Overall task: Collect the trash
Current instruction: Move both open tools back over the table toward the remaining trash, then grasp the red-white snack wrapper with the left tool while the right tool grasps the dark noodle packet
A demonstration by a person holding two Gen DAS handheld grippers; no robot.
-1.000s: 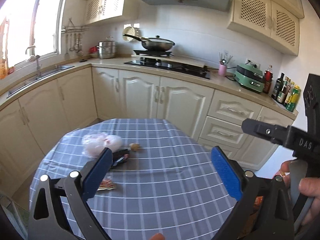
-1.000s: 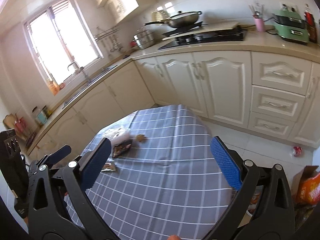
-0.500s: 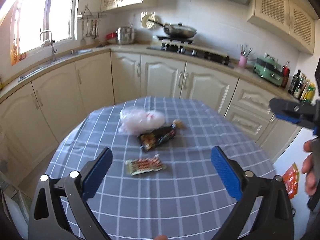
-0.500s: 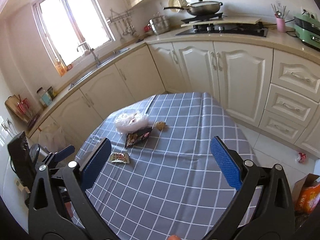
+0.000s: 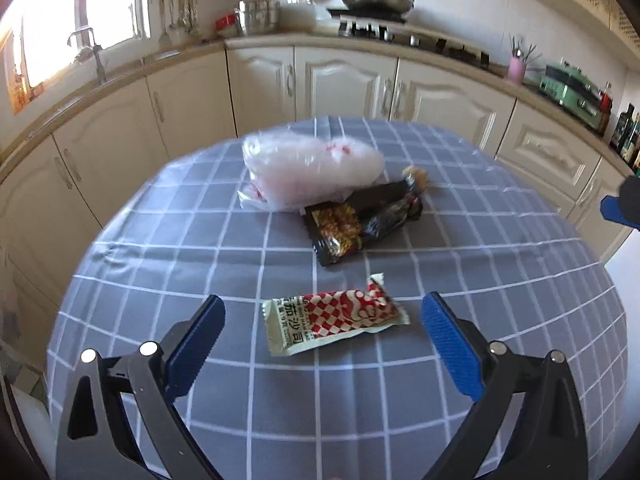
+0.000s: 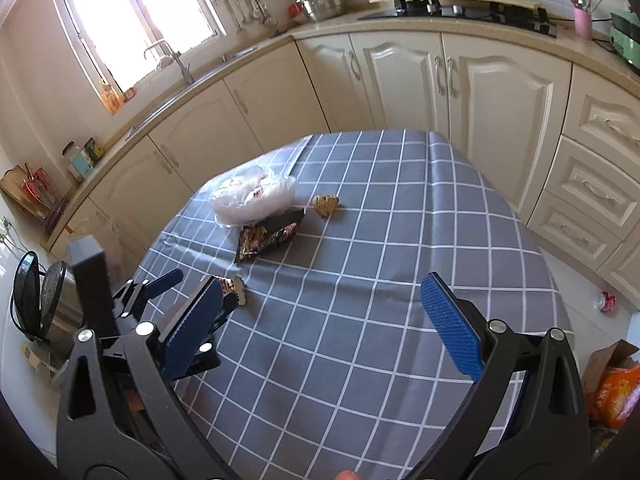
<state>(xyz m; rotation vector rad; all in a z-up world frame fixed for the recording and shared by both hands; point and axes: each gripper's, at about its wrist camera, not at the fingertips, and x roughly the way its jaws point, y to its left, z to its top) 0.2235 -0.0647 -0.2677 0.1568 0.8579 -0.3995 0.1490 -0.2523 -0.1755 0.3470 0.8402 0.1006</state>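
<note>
A red-and-white checked sachet (image 5: 334, 319) lies on the grey checked tablecloth (image 5: 240, 240). My left gripper (image 5: 320, 320) is open, low over the table, its blue fingers on either side of the sachet, apart from it. Beyond lie a black snack wrapper (image 5: 362, 220), a clear plastic bag (image 5: 312, 170) and a small brown crumpled piece (image 5: 416, 174). My right gripper (image 6: 320, 300) is open and empty above the table's middle. In its view the bag (image 6: 252, 196), wrapper (image 6: 268, 236) and brown piece (image 6: 326, 204) lie ahead; the left gripper (image 6: 192, 284) sits over the sachet (image 6: 234, 286).
Cream kitchen cabinets (image 5: 340, 80) run behind the table, with a hob and pan (image 5: 376, 0) and a sink by the window. An orange packet in a cardboard box (image 6: 612, 384) and a small red item (image 6: 608, 300) lie on the floor at right.
My left gripper has moved forward and down; the sachet now lies between its fingers. The right gripper has tilted down toward the table. Both stay open.
</note>
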